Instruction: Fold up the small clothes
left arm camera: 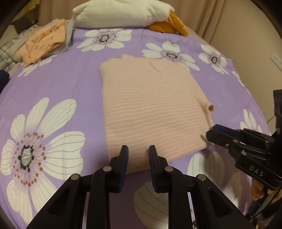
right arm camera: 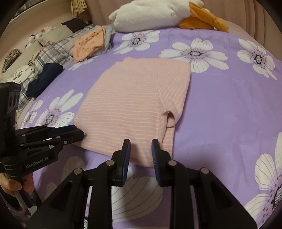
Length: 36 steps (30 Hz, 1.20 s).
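A pink striped knit top (left arm camera: pixel 151 105) (right arm camera: pixel 130 105) lies flat on the purple flowered bedcover (left arm camera: pixel 61 84) (right arm camera: pixel 229 114), its sides folded in and a sleeve cuff showing at the right edge. My left gripper (left arm camera: pixel 138 149) (right arm camera: pixel 79 134) hovers at the top's near left hem. Its fingers stand a narrow gap apart, and the fabric seen between them lies flat and unpinched. My right gripper (right arm camera: pixel 141 142) (left arm camera: pixel 211 132) is at the near right hem beside the cuff, also with a narrow gap and nothing pinched.
A folded peach and grey pile (left arm camera: pixel 45 42) (right arm camera: pixel 88 45) sits at the far left. A white and orange plush toy (left arm camera: pixel 123 14) (right arm camera: pixel 149 15) lies at the head of the bed. A navy garment (right arm camera: pixel 45 77) and plaid bedding (right arm camera: pixel 52 49) lie left. A hand (right arm camera: pixel 10 185) holds the left gripper's handle.
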Tool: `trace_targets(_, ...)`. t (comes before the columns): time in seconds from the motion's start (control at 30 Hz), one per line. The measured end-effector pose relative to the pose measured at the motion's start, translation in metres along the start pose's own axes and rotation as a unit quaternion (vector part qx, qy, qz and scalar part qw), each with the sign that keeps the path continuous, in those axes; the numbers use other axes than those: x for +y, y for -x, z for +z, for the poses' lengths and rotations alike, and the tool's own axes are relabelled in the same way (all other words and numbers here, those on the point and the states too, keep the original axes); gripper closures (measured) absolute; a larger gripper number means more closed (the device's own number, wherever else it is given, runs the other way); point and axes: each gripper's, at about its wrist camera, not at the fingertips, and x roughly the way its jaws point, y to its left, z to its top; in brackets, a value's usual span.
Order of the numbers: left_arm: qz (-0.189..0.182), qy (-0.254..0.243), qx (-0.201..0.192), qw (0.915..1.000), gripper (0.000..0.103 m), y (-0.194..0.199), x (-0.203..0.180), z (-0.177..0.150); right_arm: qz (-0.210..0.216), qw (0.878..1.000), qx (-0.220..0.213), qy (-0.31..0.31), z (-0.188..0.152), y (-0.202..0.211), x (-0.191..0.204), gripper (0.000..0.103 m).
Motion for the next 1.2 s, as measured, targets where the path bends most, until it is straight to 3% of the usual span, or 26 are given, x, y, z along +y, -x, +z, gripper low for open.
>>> trace_targets(0.07,0.016,-0.001,-0.004,0.9999,0.078,0.007,-0.001,0.0,-0.006,1.0,-0.003,0.001,0.001,0.009,0.003,0.077)
trace_targets(0.13,0.036,0.001,-0.007,0.9993,0.049,0.013,-0.001,0.001,-0.012,1.0,-0.006,0.002,0.0,0.017,0.005,0.076)
trace_targets(0.2,0.041,0.005,-0.017,0.999,0.039,0.022,0.0,0.001,-0.02,1.0,-0.012,0.003,0.0,0.025,0.007,0.072)
trace_targets(0.27,0.042,0.006,-0.021,0.9989,0.039,0.027,0.001,0.002,-0.027,0.999,-0.018,0.001,0.0,0.034,0.009,0.061)
trace_targets(0.5,0.05,-0.003,-0.032,0.9982,0.038,0.055,-0.005,0.0,-0.042,0.998,-0.042,0.002,-0.003,0.063,0.018,0.049)
trace_targets(0.63,0.049,0.002,-0.04,0.998,0.024,0.069,-0.007,-0.001,-0.043,0.997,-0.057,0.005,-0.001,0.079,0.024,0.041)
trace_targets(0.87,0.058,0.001,-0.055,0.9968,0.019,0.09,-0.014,-0.002,-0.048,0.995,-0.083,0.008,-0.001,0.105,0.036,0.031)
trace_targets(0.93,0.064,0.0,-0.061,0.9961,0.005,0.096,-0.017,-0.002,-0.052,0.995,-0.09,0.009,0.0,0.112,0.039,0.022)
trace_targets(1.2,0.087,0.0,-0.073,0.9936,0.004,0.117,-0.022,0.002,-0.06,0.991,-0.121,0.013,0.003,0.142,0.048,0.009)
